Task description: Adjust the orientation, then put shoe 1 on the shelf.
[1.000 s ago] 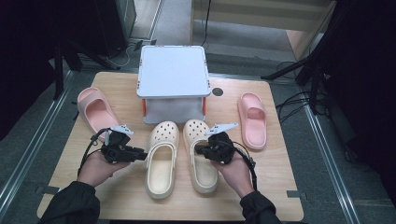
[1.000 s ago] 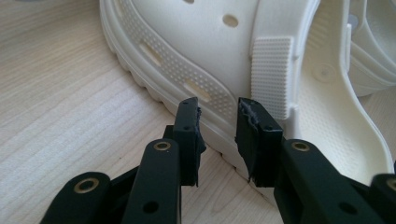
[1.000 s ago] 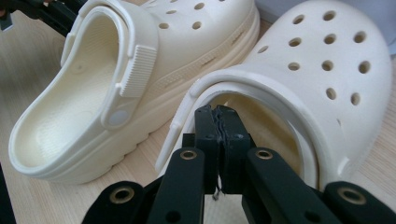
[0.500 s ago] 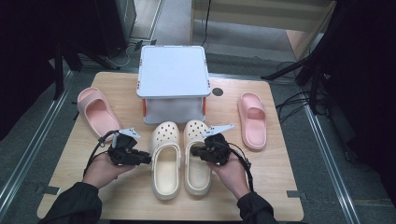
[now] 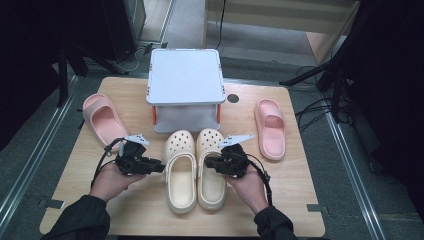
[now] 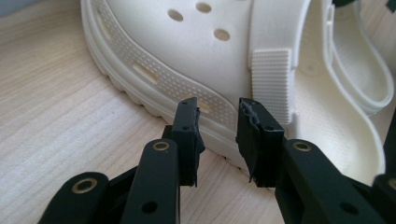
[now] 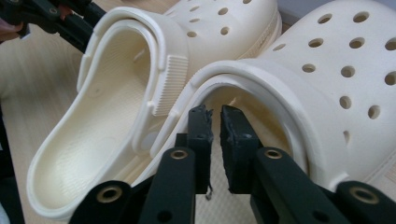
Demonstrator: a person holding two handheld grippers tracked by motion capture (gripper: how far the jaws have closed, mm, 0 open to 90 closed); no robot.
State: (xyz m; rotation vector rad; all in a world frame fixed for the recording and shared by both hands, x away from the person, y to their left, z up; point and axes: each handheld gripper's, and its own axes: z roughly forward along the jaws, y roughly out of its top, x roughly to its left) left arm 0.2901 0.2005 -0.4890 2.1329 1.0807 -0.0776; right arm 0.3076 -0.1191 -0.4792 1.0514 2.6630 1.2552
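Two cream clogs lie side by side, toes pointing away from me, in the middle of the wooden table (image 5: 300, 195). My left gripper (image 5: 160, 168) is at the outer side of the left clog (image 5: 180, 172). In the left gripper view its jaws (image 6: 217, 123) stand apart just short of that clog's sole edge (image 6: 154, 88), with nothing between them. My right gripper (image 5: 207, 162) is at the foot opening of the right clog (image 5: 212, 185). Its jaws (image 7: 216, 121) have just been opening; a narrow gap shows between the pads in front of the opening's rim (image 7: 261, 74), with nothing pinched.
A white box-like stand (image 5: 185, 75) sits just behind the clogs' toes. One pink slide (image 5: 102, 117) lies at the left of the table and another (image 5: 270, 127) at the right. Bare wood lies in front of the clogs' heels.
The two clogs have come closer together and now lie against each other. Both hands sit slightly further inward than a second ago.
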